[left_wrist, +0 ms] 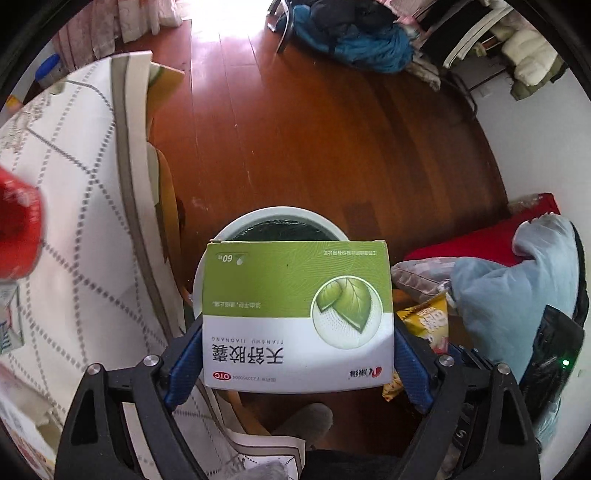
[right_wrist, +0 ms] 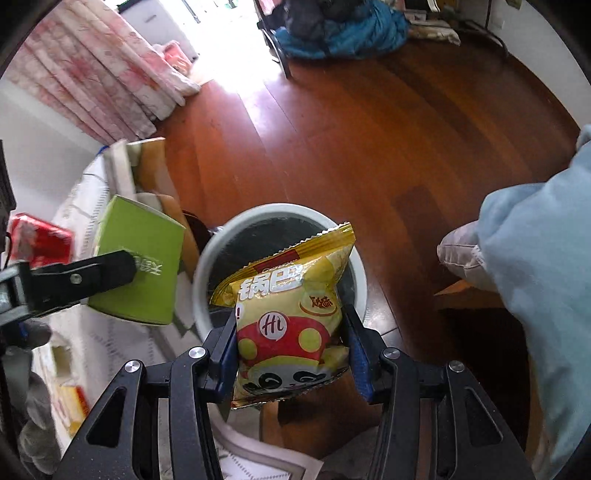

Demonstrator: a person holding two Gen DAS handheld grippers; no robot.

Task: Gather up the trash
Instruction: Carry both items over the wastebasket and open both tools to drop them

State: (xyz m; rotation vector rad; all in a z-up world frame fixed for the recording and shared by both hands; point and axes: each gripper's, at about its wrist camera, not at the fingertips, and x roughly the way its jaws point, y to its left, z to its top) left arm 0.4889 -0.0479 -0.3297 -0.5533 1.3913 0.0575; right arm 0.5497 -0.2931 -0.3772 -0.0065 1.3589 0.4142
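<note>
Green-and-white cardboard medicine box (left_wrist: 297,317), light and stiff, is sitting clamped at its side edges by the left gripper (left_wrist: 297,365); the right gripper (right_wrist: 291,354) is pinching a crinkly, slippery snack bag (right_wrist: 291,325), bin (right_wrist: 210,258) at twelve o'clock

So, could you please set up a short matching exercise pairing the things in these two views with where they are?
Things:
1. medicine box
2. snack bag
3. trash bin
4. blue clothes

Places:
A. on the floor under both claws
B. in the right claw
C. heaped at the far end of the floor
D. in the left claw

Pairs: 1-D, 2-B, 3-A, 4-C
</note>
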